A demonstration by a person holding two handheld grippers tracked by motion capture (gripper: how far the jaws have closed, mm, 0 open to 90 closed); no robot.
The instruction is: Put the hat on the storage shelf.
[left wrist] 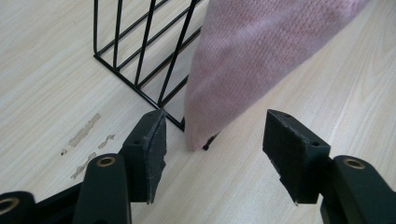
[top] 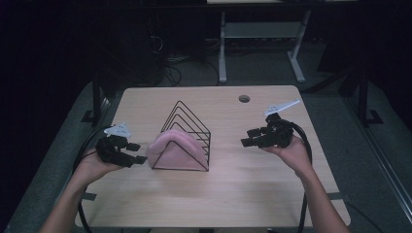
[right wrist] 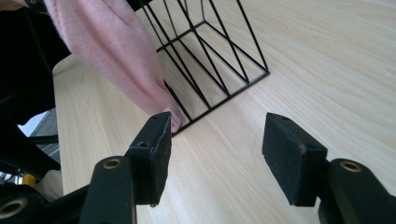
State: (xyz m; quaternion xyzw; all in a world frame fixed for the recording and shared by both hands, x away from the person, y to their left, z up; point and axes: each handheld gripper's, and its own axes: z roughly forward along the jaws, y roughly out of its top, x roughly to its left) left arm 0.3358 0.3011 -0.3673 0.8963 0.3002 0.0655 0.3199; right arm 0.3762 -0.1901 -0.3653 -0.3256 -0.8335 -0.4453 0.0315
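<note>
Both grippers stand wide and empty. Pink knit cloth (left wrist: 261, 56) drapes over the wire rack (top: 187, 133), its lower corner just ahead of the left gripper (left wrist: 215, 149) fingers. Likely soft, light, limp; pinch a hanging edge.

Place: a lab or recording workspace, dim and windowless as far as the high view shows.
Table: a light wood-grain desk (top: 272, 189) with a round cable hole (top: 244, 99) near its far edge.
Surroundings: dark walls or curtains all around, grey floor.
Behind the desk: a white metal frame (top: 260, 41) of another desk, with loose cables (top: 170, 68) on the floor beside it.
Sides: black stands (top: 95, 99) flank the desk.
</note>
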